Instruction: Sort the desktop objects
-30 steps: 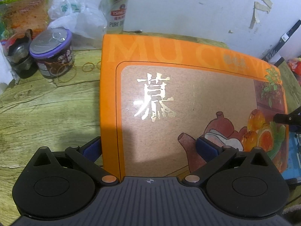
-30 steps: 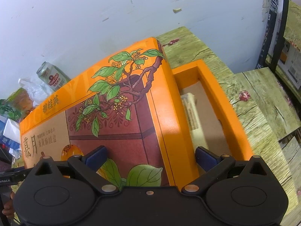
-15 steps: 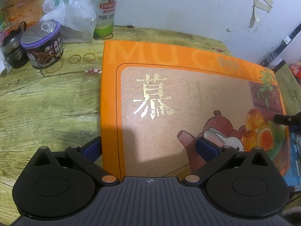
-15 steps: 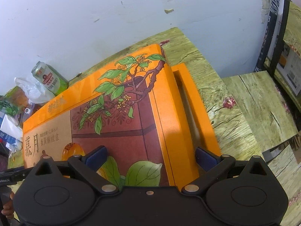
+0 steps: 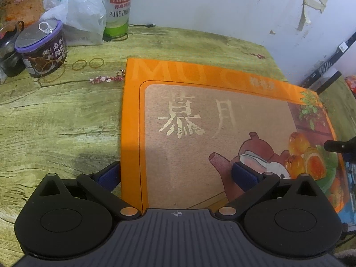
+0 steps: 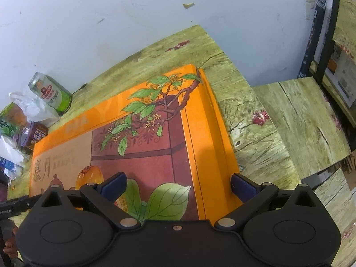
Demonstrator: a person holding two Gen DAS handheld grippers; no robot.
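Two views are showing the flat orange printed gift box [image 5: 222, 122]. Left wrist view: the left gripper [image 5: 175, 176], jaws wide, is straddling the box's lower-left edge. Right wrist view: the right gripper [image 6: 178, 184], also wide, is straddling the box [image 6: 138, 138] at lower centre; keep both level while seating it.

The orange box lid [image 5: 222, 120] is showing a tan panel between the left gripper's [image 5: 178, 175] blue fingertips [image 5: 243, 175], with pale gold characters, a brown teapot and yellow-orange cakes. Ahead of the right gripper [image 6: 178, 187] (black-bodied, blue-tipped) the same lid [image 6: 142, 142] is displaying a dark red ground with green leaves, small yellow flowers and a brown branch. The table [image 5: 55, 120] is wearing a yellow-green wood-grain print with little pink-red blossoms. Far ahead to the left, the beer can [image 5: 118, 11] is showing white over green with a red logo, and the tub [image 5: 42, 46] is sitting dark brown under a purple-rimmed silver lid.
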